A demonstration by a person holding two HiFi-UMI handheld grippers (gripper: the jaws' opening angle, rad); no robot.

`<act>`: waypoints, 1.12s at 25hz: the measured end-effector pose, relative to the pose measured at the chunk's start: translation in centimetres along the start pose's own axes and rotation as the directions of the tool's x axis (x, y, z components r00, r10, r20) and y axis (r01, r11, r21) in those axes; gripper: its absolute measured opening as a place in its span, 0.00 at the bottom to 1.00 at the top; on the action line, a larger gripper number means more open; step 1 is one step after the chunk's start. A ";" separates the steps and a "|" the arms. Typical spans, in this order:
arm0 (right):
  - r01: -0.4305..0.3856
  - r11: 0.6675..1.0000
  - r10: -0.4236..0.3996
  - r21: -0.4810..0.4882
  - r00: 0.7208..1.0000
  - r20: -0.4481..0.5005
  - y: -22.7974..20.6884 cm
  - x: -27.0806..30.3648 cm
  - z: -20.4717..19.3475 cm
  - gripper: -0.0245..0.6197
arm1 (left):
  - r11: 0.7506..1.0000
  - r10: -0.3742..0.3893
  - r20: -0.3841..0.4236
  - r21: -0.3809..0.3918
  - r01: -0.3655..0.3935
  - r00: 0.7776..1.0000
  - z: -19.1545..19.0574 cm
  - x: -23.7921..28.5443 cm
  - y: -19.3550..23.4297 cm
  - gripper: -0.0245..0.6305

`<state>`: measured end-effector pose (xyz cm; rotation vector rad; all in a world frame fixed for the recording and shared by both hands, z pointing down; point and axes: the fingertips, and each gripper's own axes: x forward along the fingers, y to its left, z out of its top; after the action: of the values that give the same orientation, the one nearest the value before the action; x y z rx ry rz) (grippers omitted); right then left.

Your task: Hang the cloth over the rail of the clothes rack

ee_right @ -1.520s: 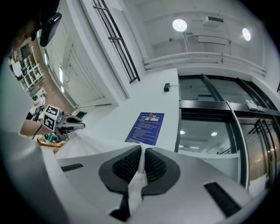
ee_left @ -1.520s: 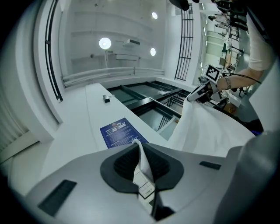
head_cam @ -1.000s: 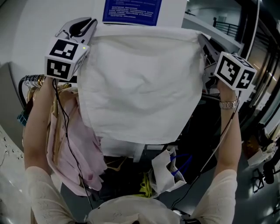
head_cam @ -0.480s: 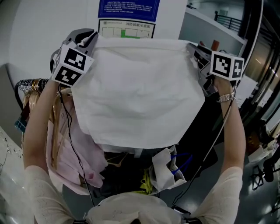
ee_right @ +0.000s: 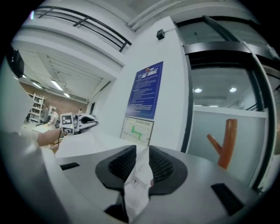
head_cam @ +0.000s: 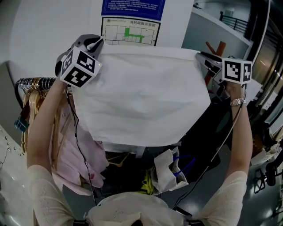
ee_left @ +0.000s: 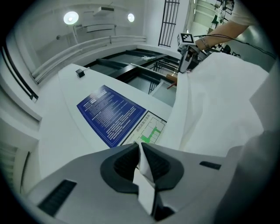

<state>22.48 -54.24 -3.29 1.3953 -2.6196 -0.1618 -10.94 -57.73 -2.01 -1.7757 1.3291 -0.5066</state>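
1. Two grippers are raised, each with one marker cube on it. The left gripper (ee_left: 140, 148) has its jaws clamped tight on one top corner of the cloth. The right gripper (ee_right: 142, 151) has just been opening its jaws. They now stand slightly apart, with the other top corner bunched loosely between them.
2. One white cloth (head_cam: 141, 97) hangs spread between the two grippers, its top edge level and its lower edge hanging free. The rail is hidden behind it, so I cannot tell whether the cloth rests on it.
3. Two printed sheets are on the white wall (head_cam: 44, 26) behind: a blue notice (head_cam: 132, 5) and, just below it, a plan with green marks (head_cam: 130, 33).
4. One bunch of hangers (head_cam: 35, 84) sits at the left, with a pink garment (head_cam: 82, 150) below it.
5. One white bag (head_cam: 166, 170) lies below the cloth, above a dark glossy floor (head_cam: 261, 207).
6. One orange forked post (ee_right: 225, 142) stands by glass panels at the right.
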 end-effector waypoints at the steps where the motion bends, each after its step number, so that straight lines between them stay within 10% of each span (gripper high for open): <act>1: 0.038 0.999 -0.039 0.007 0.999 0.016 -1.2 -0.6 0.2 0.17 | 1.000 0.003 0.001 -0.004 -0.003 1.000 -0.1 0.0 0.2 0.08; 7: 0.053 0.999 -0.051 -0.012 0.991 0.127 -0.4 -2.6 2.6 0.17 | 1.000 -0.013 0.075 -0.007 0.014 0.997 1.3 -0.8 -0.1 0.08; 20: -0.370 0.899 0.403 -0.234 0.909 0.109 23.2 9.0 6.9 0.17 | 0.998 0.045 0.228 -0.062 -0.032 0.973 3.7 -2.5 1.3 0.08; 28: -0.357 0.878 0.380 -0.318 0.925 0.009 26.2 17.1 6.4 0.17 | 0.994 0.035 0.308 -0.113 0.000 0.951 4.8 -3.7 1.6 0.08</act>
<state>-9.43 -53.80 -3.36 0.7843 -2.7067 -0.5544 -9.67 -52.66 -5.47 -1.8438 1.1688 -0.1358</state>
